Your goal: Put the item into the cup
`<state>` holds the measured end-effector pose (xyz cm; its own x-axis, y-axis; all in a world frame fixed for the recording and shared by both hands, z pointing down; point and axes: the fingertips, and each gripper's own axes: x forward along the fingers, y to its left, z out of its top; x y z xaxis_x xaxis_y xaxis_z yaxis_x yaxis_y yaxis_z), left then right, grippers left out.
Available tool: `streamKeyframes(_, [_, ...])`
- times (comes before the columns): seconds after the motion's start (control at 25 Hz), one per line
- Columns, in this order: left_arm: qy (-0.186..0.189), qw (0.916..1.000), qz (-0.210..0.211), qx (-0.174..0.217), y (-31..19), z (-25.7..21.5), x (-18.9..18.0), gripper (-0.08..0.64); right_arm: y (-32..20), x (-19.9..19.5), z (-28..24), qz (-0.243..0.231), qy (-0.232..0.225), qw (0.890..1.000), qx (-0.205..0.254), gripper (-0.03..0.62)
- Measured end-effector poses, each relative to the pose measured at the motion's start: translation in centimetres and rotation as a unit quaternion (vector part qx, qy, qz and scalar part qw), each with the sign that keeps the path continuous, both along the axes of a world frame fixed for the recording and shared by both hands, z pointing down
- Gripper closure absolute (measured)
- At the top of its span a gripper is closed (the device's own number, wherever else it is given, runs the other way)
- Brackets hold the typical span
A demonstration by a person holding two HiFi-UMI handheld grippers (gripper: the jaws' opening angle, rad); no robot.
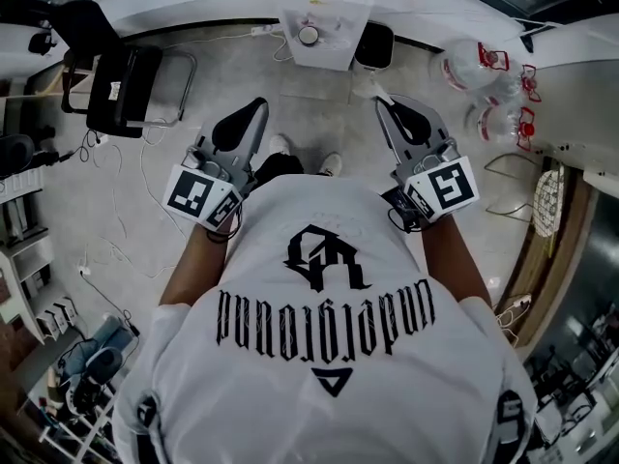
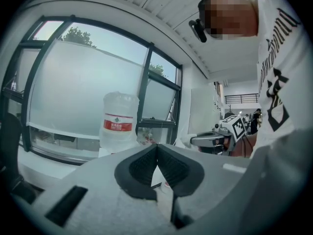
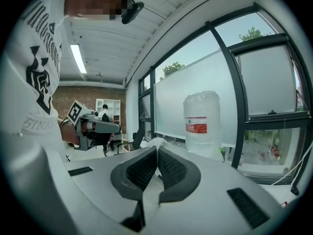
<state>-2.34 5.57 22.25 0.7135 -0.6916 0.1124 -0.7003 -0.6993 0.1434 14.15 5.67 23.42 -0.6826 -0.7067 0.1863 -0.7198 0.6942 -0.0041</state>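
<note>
White shirt (image 1: 319, 327) blocks the floor (image 1: 135, 211) beneath; left tongs (image 1: 259, 106) and right tongs (image 1: 383, 101) pressed together, empty.

Straight ahead of the left gripper (image 1: 257, 106) and right gripper (image 1: 383, 101), bare floor (image 1: 319, 109) lies open up to a small white stand (image 1: 324, 51). A black chair (image 1: 126, 80) crowds the left flank. Water jugs (image 1: 472, 66) (two, close together) crowd the right.

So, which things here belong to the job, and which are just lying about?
Job:
left gripper, shut, empty
right gripper, shut, empty
no cup or item clearly in view

Lying about:
water jugs
black chair
</note>
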Motion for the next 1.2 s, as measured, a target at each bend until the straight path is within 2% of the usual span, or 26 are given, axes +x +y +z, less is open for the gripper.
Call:
streamKeyframes(0.36, [0.011,0.9998,0.01,-0.01,-3.1,1.3,1.1,0.545,-2.2,0.9,1.1,0.011,0.004,1.0,-0.01,0.577])
streamKeyframes(0.52, [0.002,0.9998,0.017,-0.006,-5.0,1.4,1.6,0.545,-4.0,0.9,1.5,0.011,0.006,1.0,-0.017,0.577])
streamKeyframes(0.76, [-0.004,0.9996,0.028,-0.01,-8.0,1.9,1.3,0.545,-6.7,-0.6,2.4,0.001,0.023,0.999,-0.023,0.577])
streamKeyframes(1.2, [-0.017,0.9991,0.029,-0.026,-13.1,3.7,-0.7,0.545,-12.1,-4.0,4.9,-0.016,0.021,0.998,-0.053,0.577])
